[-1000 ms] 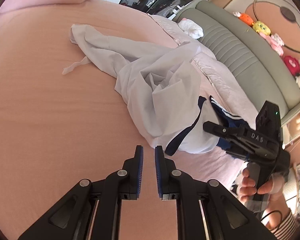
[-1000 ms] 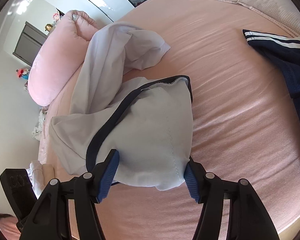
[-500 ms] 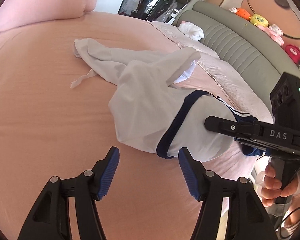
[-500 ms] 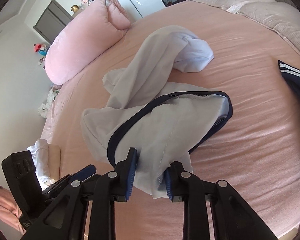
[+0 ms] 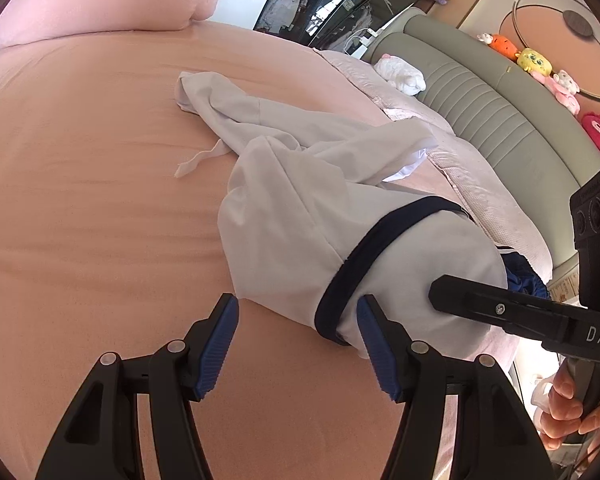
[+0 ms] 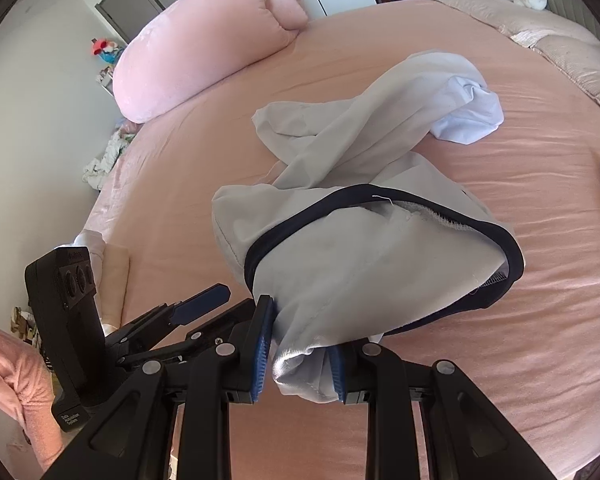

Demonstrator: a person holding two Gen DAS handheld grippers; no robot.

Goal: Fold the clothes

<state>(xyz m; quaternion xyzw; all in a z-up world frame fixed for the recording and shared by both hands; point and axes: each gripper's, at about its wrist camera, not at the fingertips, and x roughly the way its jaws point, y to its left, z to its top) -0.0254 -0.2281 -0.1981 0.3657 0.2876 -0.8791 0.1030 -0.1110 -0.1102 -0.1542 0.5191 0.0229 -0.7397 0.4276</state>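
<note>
The white garment lay crumpled mid-bed, its navy-trimmed hem toward the near edge. The right gripper had its jaws pinching that hem. The left gripper held its jaws spread, the hem between them, unpressed. Recommended: close the left on the trim beside the right, then draw apart to flatten. A second earlier the left jaws were nearly together and the right's spread.
</note>
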